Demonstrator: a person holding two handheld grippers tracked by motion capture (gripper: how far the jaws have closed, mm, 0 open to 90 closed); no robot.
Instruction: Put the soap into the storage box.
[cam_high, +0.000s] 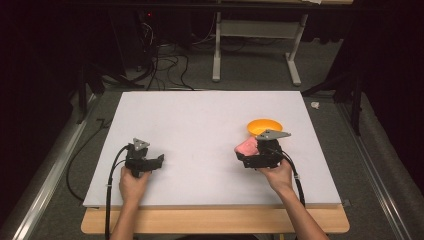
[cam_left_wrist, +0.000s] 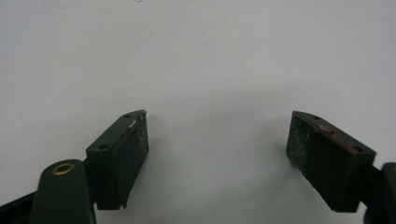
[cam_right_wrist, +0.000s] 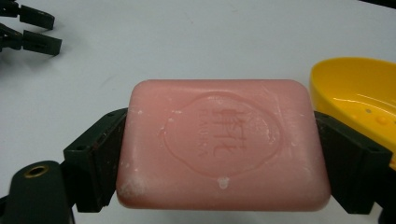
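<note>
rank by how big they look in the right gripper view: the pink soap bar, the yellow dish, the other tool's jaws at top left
1. Pink rectangular soap bar, clamped in the right tool; it sits closest to the camera, which inflates it.
2. Yellow plastic dish, cut off by the frame edge, so its full size is unsure.
3. Left tool, far off and smallest.

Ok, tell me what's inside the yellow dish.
The yellow dish looks empty: its glossy inner floor shows a few small raised bumps and nothing lying on it. Its near part is covered by the pink soap bar and the right gripper clamped on it.
</note>
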